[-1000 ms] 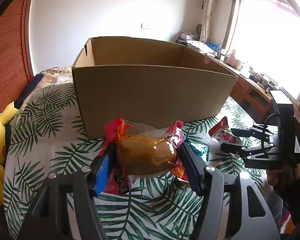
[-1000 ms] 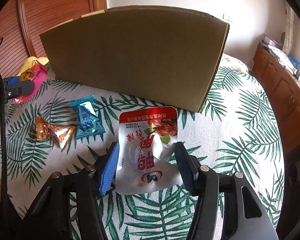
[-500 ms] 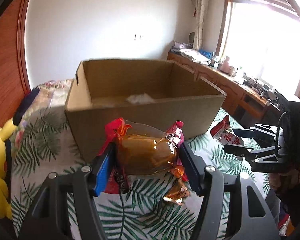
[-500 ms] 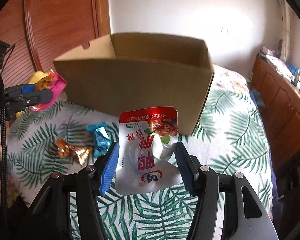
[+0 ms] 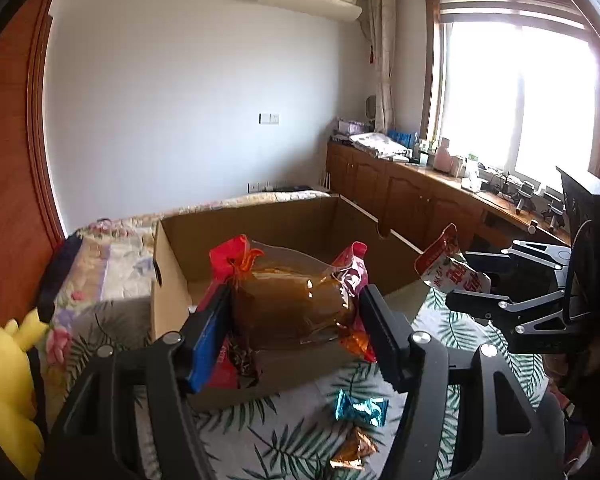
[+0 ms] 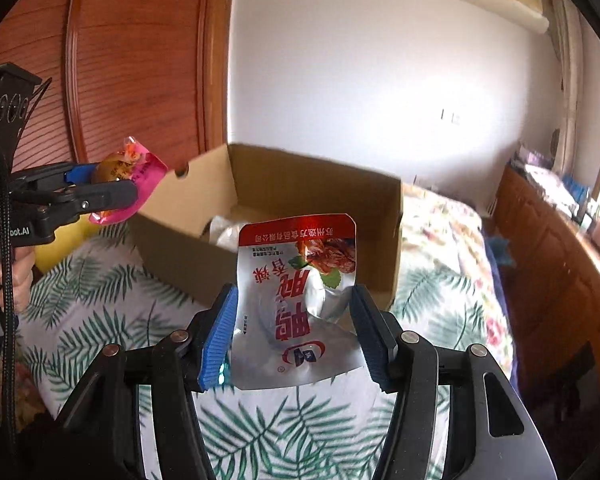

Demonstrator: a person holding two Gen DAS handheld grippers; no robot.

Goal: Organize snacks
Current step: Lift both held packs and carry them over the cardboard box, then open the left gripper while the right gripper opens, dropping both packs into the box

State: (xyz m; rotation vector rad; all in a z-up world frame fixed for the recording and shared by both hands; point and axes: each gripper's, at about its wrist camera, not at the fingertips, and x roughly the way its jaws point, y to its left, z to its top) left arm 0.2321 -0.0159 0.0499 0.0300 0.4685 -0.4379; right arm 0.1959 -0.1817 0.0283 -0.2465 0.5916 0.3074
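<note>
On the leaf-print cloth (image 5: 284, 440) (perhaps bedding): two loose candies (image 5: 360, 406).

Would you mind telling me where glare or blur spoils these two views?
Left wrist view: the bright window is blown out, washing out the wooden counter below it. Right wrist view: the brown cardboard box rim is slightly motion-blurred, while the silver-and-red foil pouch stays sharp.

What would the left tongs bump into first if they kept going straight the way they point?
Probably the cardboard box. The left tongs, gripping the clear brown snack pack, aim slightly down at its near wall or open inside. Depth is hard to judge.
</note>
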